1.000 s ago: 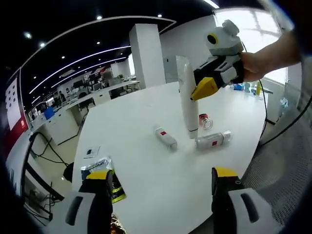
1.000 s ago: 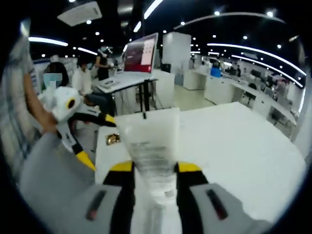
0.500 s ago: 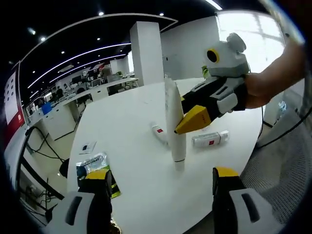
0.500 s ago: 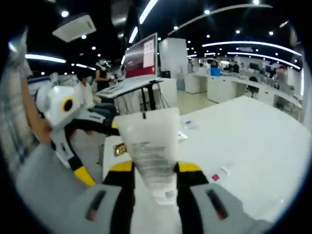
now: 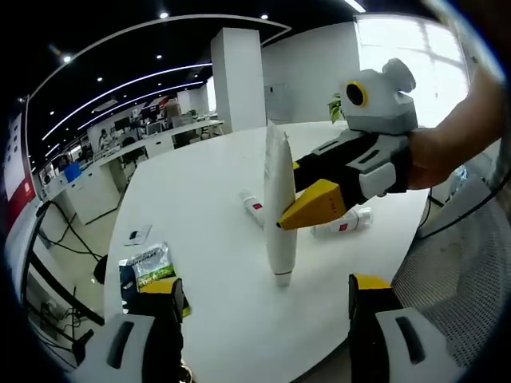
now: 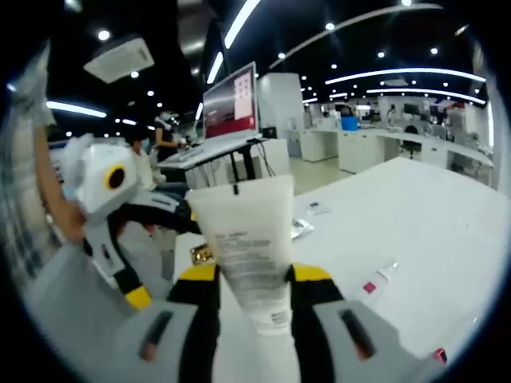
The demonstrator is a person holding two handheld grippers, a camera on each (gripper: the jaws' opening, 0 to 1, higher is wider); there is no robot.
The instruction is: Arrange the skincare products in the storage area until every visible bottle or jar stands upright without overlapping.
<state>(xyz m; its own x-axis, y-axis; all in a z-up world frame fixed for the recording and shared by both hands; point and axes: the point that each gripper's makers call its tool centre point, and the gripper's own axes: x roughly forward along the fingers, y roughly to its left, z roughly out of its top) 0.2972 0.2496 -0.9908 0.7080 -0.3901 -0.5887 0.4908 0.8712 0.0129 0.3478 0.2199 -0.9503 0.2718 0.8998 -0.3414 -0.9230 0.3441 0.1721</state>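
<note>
While clamped: right gripper (image 6: 251, 279) has both yellow-tipped jaws pressed against the sides of a white squeeze tube (image 6: 246, 247)
Right gripper from the other side: in the left gripper view the right gripper (image 5: 307, 209) reaches in from the right, held by a person's hand (image 5: 435, 155)
Tube: white squeeze tube (image 5: 279, 207) stands upright, cap end down, at or just above the white table (image 5: 192, 207); contact cannot be told
Left gripper: left gripper (image 5: 259, 307) has its jaws wide apart with nothing between them, low at the table's near edge; in the right gripper view the left gripper (image 6: 136, 297) shows at the left
Behind the tube: two small white bottles with red labels lie on their sides, one (image 5: 253, 206) to the tube's left, one (image 5: 343, 225) to its right
Table's left edge: a green packet (image 5: 152, 263) and a small card (image 5: 137, 234)
</note>
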